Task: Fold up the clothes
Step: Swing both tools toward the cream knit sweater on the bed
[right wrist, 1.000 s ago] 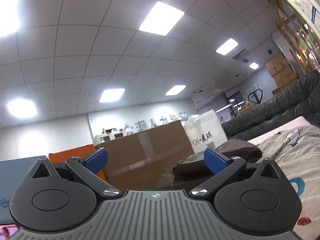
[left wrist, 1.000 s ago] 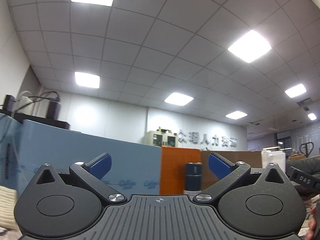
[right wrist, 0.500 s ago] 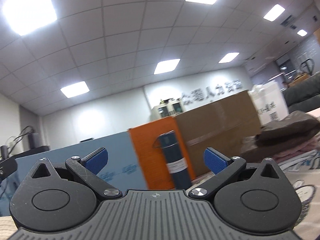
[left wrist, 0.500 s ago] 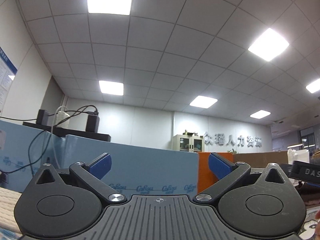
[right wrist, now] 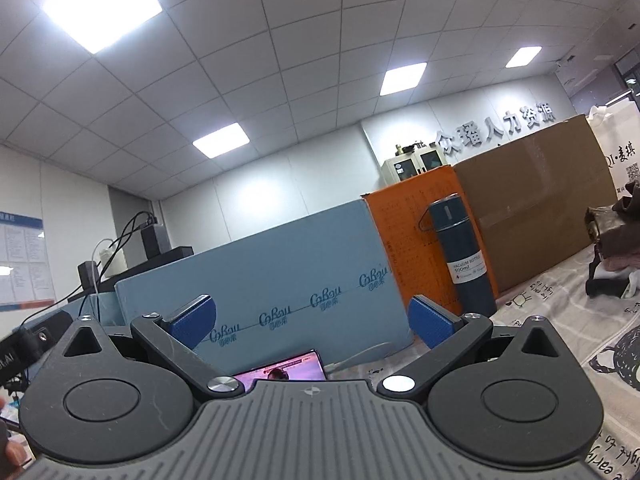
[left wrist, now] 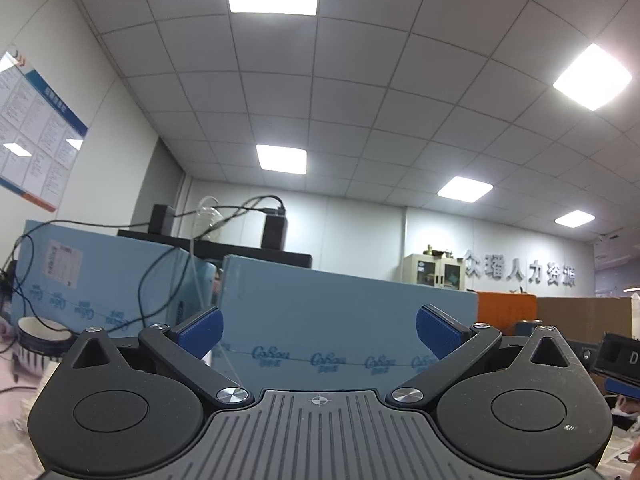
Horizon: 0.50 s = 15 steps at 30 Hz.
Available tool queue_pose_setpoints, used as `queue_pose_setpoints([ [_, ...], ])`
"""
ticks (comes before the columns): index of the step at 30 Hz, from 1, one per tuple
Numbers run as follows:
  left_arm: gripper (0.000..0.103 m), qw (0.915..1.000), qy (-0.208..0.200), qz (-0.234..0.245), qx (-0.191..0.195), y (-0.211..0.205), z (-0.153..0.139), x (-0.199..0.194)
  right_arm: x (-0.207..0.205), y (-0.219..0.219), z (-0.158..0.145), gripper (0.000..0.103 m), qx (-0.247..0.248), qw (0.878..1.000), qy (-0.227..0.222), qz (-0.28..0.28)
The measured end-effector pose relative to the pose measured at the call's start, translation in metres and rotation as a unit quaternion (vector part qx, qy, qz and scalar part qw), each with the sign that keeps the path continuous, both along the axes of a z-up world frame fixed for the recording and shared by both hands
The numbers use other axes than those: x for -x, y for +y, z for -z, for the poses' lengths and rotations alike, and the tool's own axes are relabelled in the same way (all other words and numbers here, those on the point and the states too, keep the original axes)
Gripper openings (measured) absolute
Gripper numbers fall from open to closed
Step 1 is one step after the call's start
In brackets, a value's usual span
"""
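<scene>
My left gripper (left wrist: 319,330) is open and empty, its blue pads wide apart, pointing up at the blue boards and ceiling. My right gripper (right wrist: 311,320) is open and empty too, aimed over the table's back edge. A pile of folded dark and pink clothes (right wrist: 614,252) lies at the far right of the right wrist view on a white printed cloth (right wrist: 560,300) that covers the table. No garment is between either pair of fingers.
Blue foam boards (left wrist: 344,320) (right wrist: 280,280) stand along the back, with an orange box (right wrist: 416,236) and brown cardboard box (right wrist: 532,204). A dark vacuum bottle (right wrist: 464,256) stands before them. A lit phone (right wrist: 280,370) leans below the right gripper. A striped cup (left wrist: 40,338) sits left.
Both grippers have swung to the left: the bottle and boxes slid right in both views, the blue boards, cables and cup came into sight. Both stayed open.
</scene>
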<state>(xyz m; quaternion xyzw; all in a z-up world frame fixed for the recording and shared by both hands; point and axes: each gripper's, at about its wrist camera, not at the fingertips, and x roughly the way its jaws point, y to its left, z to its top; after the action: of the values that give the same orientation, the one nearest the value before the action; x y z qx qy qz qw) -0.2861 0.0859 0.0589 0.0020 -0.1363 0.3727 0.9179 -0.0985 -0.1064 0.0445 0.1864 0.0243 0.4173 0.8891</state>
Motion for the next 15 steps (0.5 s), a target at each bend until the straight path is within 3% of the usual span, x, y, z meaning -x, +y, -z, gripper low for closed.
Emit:
queue_pose_setpoints([
  [6,0.103,0.9993,0.0,-0.035,-0.016,0.024,-0.014,0.019,-0.007,0.019,-0.008,0.103,0.015,1.0,-0.002,-0.023],
  [9,0.103,0.9963,0.017,-0.066,-0.054,0.039,-0.027,0.032,-0.012,0.036,-0.018,0.103,0.02,0.999,-0.001,-0.044],
  [12,0.103,0.9881,0.036,-0.12,-0.089,0.057,-0.042,0.048,-0.014,0.057,-0.028,0.103,0.02,0.997,-0.001,-0.07],
  [15,0.103,0.9783,0.039,-0.185,-0.085,0.087,-0.056,0.067,-0.013,0.084,-0.038,0.103,0.026,0.995,-0.002,-0.098],
])
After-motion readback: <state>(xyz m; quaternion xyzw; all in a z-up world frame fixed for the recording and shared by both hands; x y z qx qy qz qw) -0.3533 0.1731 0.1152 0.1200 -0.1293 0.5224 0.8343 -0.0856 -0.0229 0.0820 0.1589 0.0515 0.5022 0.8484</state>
